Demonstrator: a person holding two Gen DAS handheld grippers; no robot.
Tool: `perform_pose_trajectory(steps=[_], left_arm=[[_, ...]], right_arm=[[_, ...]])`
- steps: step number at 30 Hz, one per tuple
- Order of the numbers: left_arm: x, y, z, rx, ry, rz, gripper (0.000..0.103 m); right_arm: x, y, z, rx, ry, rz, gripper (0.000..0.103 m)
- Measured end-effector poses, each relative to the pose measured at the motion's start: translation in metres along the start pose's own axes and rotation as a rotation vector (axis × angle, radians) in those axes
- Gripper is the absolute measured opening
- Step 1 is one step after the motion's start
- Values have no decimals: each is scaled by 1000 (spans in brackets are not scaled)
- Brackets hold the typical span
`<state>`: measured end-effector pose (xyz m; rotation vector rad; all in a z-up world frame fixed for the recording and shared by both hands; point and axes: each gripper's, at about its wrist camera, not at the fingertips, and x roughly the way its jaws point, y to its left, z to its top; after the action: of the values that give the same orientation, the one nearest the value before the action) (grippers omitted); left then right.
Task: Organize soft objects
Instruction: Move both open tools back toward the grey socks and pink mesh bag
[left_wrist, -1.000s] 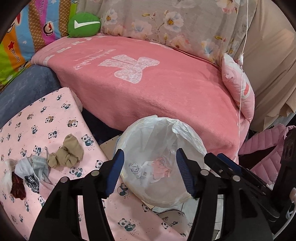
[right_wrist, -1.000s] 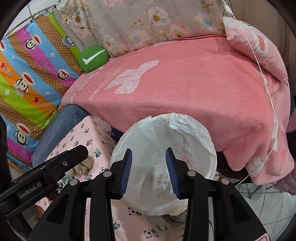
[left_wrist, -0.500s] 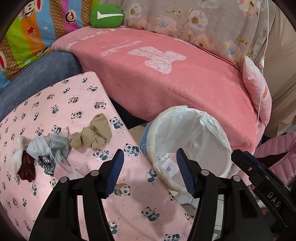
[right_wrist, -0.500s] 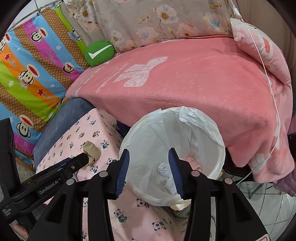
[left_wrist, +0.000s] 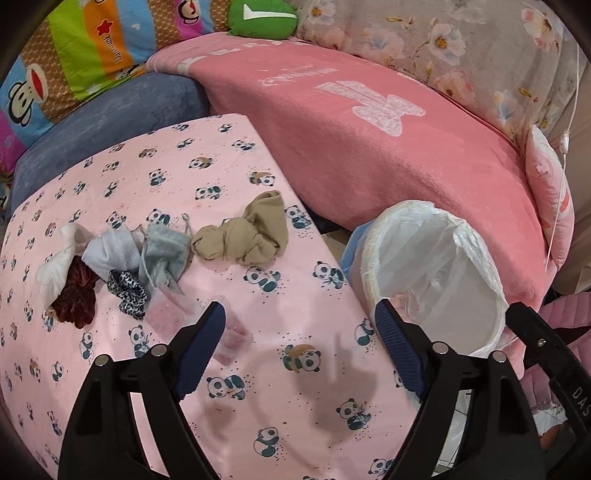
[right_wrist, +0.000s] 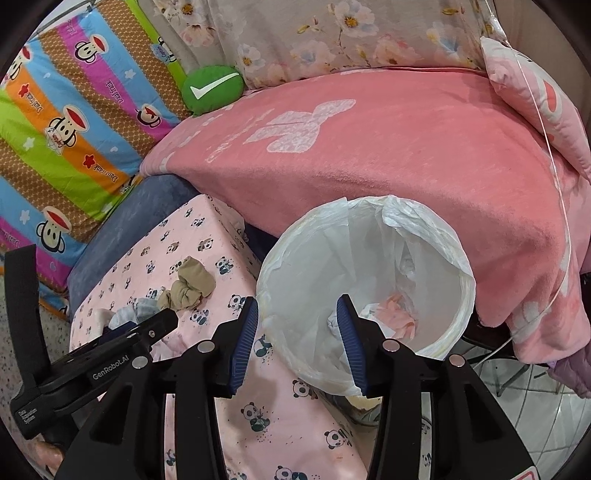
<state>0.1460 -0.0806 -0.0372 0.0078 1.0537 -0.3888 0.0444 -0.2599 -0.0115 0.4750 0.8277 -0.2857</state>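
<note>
The left gripper (left_wrist: 299, 350) hangs over the desk (left_wrist: 295, 406), which wears a pink cover with little pandas, and its jaws are spread wide with nothing between them. Ahead of these jaws and off to their left lies a small heap of soft things. There is a tan knotted cloth (left_wrist: 247, 236), and just beside it, further left, a grey pouch (left_wrist: 162, 254) and a pale blue sock (left_wrist: 110, 251). A white cloth (left_wrist: 55, 266) and a dark red scrunchie (left_wrist: 75, 299) lie at the far left of the heap, touching each other, and a black and white patterned scrunchie (left_wrist: 127, 291) sits close in front of the grey pouch. A thin pink piece (left_wrist: 173, 314) lies flat right by the tip of the left jaw — it blends into the cover, so its edges are hard to see. To the right of the jaws stands a bin with a white bag (left_wrist: 436, 280) at the edge of the desk. The right gripper (right_wrist: 297, 336) is over the near rim of that bin, jaws let go and empty. Through them you can see down into the bag, where a pink cloth (right_wrist: 397, 314) and a white cloth with some blue lie at the bottom. Behind it all is a sofa with a pink blanket (right_wrist: 406, 166) — and a green cushion (right_wrist: 212, 90) with a white tick sits at the back
</note>
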Motion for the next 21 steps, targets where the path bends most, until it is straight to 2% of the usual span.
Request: perform_pose_trajectory(steps=[7, 11, 21], left_arm=[[27, 39, -12, -125, 91, 74, 83], [39, 59, -18, -206, 137, 81, 82], [54, 89, -16, -323, 155, 79, 82]], right_arm=[[10, 9, -7, -14, 31, 8, 46], [16, 15, -11, -22, 44, 10, 46], [33, 34, -22, -58, 85, 17, 46]])
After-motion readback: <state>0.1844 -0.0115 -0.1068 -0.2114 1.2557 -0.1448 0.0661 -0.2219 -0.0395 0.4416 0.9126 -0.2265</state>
